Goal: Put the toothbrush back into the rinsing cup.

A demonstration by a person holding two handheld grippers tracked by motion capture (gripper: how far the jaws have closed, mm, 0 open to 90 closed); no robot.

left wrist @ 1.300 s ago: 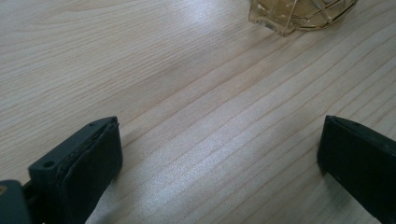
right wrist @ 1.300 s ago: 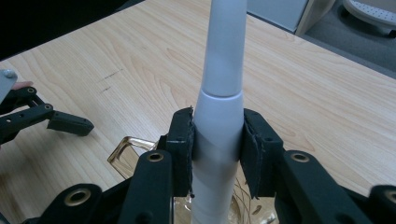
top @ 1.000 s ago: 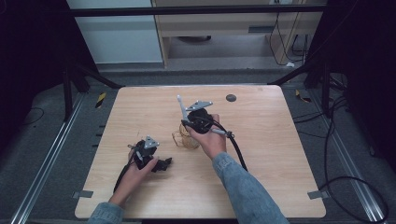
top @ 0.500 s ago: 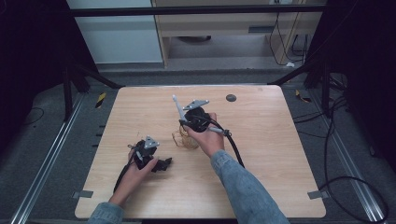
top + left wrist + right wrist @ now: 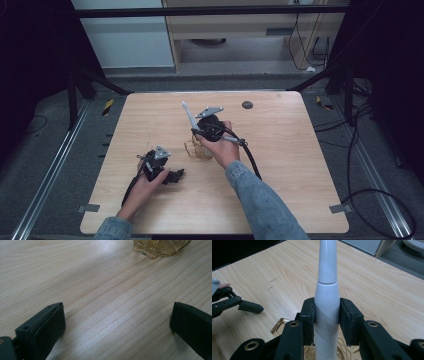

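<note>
A long white tapered handle (image 5: 188,115) stands tilted, top leaning left, with my right gripper (image 5: 196,131) shut on its lower part. In the right gripper view the two pads clamp the white handle (image 5: 327,290) from both sides at the right gripper (image 5: 327,317). Its bottom end dips into a gold wire-patterned glass holder (image 5: 196,148) on the table; the holder's rim (image 5: 279,326) shows below the jaws. My left gripper (image 5: 176,175) rests low on the wood to the left, open with nothing between its jaws (image 5: 117,322). The holder (image 5: 162,247) lies ahead of it.
The wooden table (image 5: 280,150) has bare surface right of and in front of the hands. A small dark round disc (image 5: 247,105) sits near the far edge. The right gripper's black cable (image 5: 250,160) trails back along the sleeve. The left gripper (image 5: 237,306) lies to the left.
The white handle's top has tipped slightly further to the left. Both hands stay where they were, and the left gripper has not moved.
</note>
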